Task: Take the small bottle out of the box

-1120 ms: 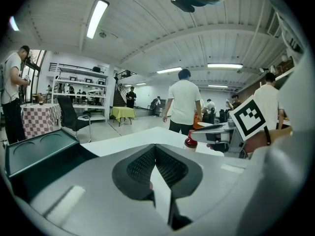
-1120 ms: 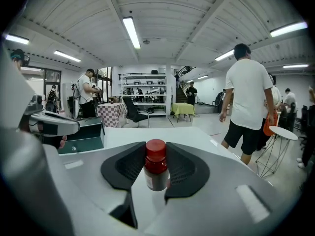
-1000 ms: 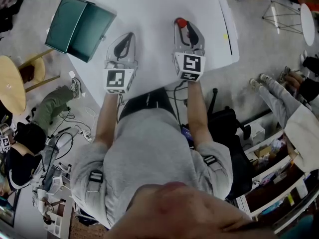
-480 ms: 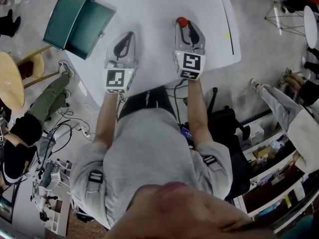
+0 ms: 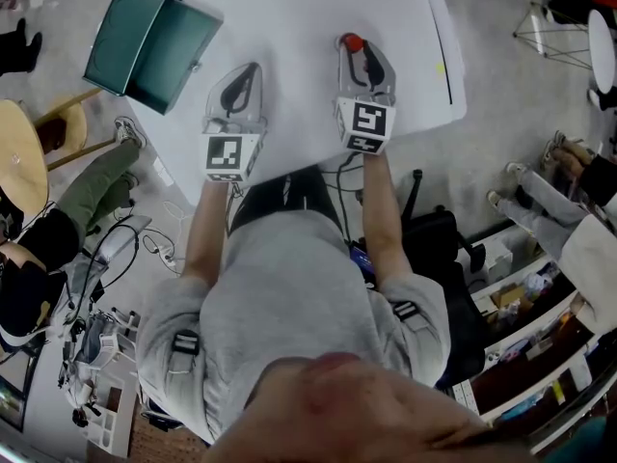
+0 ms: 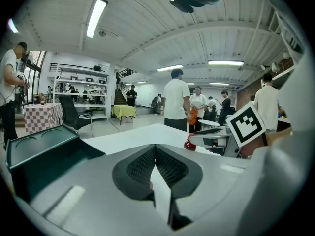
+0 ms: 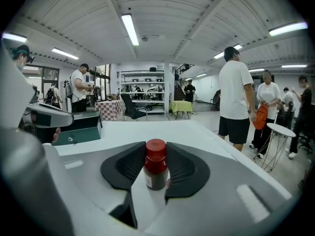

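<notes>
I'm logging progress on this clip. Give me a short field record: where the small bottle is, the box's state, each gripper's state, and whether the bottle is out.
small bottle: red cap, upright, between the right gripper's pads
right gripper: closed on the small bottle, over the white table
left gripper: jaws together, nothing between them
box: green, lid open, at the table's left edge, apart from both grippers
status: the bottle is already out of the box
</notes>
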Demonstrator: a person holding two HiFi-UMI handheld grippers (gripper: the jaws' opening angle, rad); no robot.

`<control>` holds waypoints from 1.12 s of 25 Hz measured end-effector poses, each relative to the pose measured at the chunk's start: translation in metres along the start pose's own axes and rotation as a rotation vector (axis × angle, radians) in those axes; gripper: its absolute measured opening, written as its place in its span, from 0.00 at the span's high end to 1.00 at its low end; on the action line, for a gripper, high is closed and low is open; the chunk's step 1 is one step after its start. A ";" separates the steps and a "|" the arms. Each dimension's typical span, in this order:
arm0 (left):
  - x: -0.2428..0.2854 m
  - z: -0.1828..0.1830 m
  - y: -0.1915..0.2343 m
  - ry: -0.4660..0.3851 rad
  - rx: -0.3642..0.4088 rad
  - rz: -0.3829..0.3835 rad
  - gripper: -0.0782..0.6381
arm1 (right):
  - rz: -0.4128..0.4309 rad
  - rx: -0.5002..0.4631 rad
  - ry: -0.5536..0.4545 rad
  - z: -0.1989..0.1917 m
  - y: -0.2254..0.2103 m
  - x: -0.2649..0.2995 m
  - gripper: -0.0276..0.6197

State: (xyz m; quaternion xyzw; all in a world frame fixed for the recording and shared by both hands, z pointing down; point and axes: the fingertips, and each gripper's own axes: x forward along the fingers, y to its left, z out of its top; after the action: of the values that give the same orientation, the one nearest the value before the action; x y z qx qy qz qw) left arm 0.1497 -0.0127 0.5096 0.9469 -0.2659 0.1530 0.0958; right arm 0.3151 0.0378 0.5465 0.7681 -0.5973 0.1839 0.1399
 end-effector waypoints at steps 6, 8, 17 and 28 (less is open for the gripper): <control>-0.004 0.003 0.001 -0.007 0.005 0.002 0.87 | 0.005 0.006 -0.024 0.007 0.003 -0.004 0.70; -0.006 0.005 0.000 -0.010 -0.002 0.001 0.87 | 0.006 0.002 -0.030 0.011 0.002 -0.006 0.70; -0.022 0.020 0.005 -0.042 0.001 0.011 0.87 | -0.005 -0.013 -0.073 0.030 0.008 -0.022 0.71; -0.063 0.062 0.001 -0.128 0.037 0.027 0.87 | -0.010 -0.017 -0.154 0.067 0.025 -0.071 0.75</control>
State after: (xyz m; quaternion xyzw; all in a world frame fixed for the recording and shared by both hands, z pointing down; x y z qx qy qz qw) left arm 0.1128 0.0007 0.4306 0.9527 -0.2815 0.0983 0.0593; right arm 0.2832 0.0640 0.4550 0.7816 -0.6040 0.1185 0.1011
